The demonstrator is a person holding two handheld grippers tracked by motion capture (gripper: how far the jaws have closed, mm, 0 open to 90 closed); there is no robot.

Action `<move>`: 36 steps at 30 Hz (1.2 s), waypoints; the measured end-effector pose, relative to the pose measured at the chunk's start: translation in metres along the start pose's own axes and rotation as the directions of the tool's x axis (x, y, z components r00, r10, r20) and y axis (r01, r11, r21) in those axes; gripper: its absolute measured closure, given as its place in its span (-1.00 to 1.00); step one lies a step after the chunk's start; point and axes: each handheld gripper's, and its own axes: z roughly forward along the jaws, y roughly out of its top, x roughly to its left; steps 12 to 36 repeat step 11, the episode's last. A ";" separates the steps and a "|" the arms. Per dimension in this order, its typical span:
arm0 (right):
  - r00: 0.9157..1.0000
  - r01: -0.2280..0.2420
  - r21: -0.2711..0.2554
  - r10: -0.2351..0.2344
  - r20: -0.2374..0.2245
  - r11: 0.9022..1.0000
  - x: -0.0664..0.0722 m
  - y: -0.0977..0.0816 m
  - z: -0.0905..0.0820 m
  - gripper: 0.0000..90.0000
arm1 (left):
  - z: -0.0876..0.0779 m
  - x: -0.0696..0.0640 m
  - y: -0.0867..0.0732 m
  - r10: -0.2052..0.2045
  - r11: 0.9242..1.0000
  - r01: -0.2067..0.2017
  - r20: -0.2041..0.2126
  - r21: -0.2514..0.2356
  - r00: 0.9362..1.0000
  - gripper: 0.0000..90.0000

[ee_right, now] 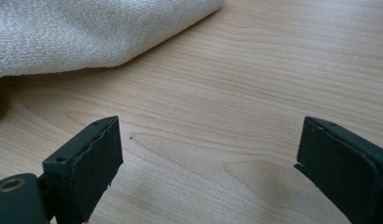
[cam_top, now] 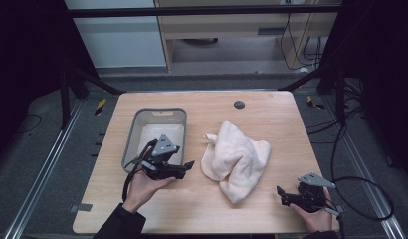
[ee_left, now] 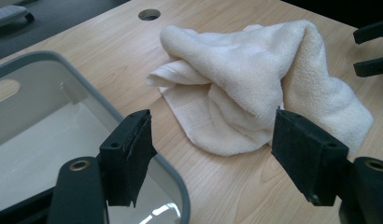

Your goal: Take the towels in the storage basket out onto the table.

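A crumpled cream towel (cam_top: 237, 160) lay on the wooden desk (cam_top: 271, 114), a little toward the right edge from the middle, its folds heaped up and one flap reaching toward the near edge. Toward the left edge sat a grey plastic basket (cam_top: 134, 130) with a pale floor, its long side running from near to far. The left tool (cam_top: 188, 166) was held in the person's left hand (cam_top: 142, 188) just over the basket's near right corner, its jaws pointed across at the towel and standing released, well apart with nothing between them — the towel lay just beyond their tips without touching them. In the left gripper view the basket's rim (ee_left: 147, 140) ran under the left pad, and the towel (ee_left: 255, 88) spread across the desk ahead, with the small round hole (ee_left: 149, 14) in the desk near the far edge behind it. The right tool (cam_top: 281, 195) rested in the right hand (cam_top: 316, 216) near the desk's near right corner, its jaws aimed toward the towel and likewise released — wide apart and holding nothing. In the right gripper view bare wood grain lay between its pads (ee_right: 91, 163), and the towel's edge (ee_right: 87, 32) lay farther ahead, apart from them.
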 end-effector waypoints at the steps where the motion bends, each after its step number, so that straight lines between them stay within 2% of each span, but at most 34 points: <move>1: 1.000 0.000 0.000 0.000 0.000 1.000 0.000 0.000 0.000 -0.85 | 0.000 0.000 0.000 0.000 1.000 0.000 0.000 0.000 1.000 -0.36; 4: 1.000 -0.001 0.000 0.001 0.001 1.000 0.000 0.000 0.000 -0.85 | -0.013 0.007 -0.012 -0.026 0.999 0.025 -0.038 -0.025 0.999 -0.35; 5: 1.000 -0.001 0.000 0.001 0.001 1.000 0.000 0.000 0.000 -0.85 | -0.013 0.007 -0.012 -0.026 0.999 0.025 -0.038 -0.025 0.999 -0.35; 6: 1.000 -0.002 -0.001 0.002 0.002 1.000 0.000 0.000 0.000 -0.85 | -0.020 0.011 -0.019 -0.043 0.999 0.042 -0.053 -0.033 0.998 -0.35; 11: 1.000 -0.002 -0.001 0.002 0.005 1.000 -0.001 -0.001 0.000 -0.86 | -0.033 0.019 -0.035 -0.075 0.996 0.071 -0.086 -0.049 0.993 -0.33; 36: 1.000 -0.002 -0.001 0.002 0.005 1.000 -0.001 -0.001 0.000 -0.86 | -0.033 0.019 -0.035 -0.075 0.996 0.071 -0.086 -0.049 0.993 -0.33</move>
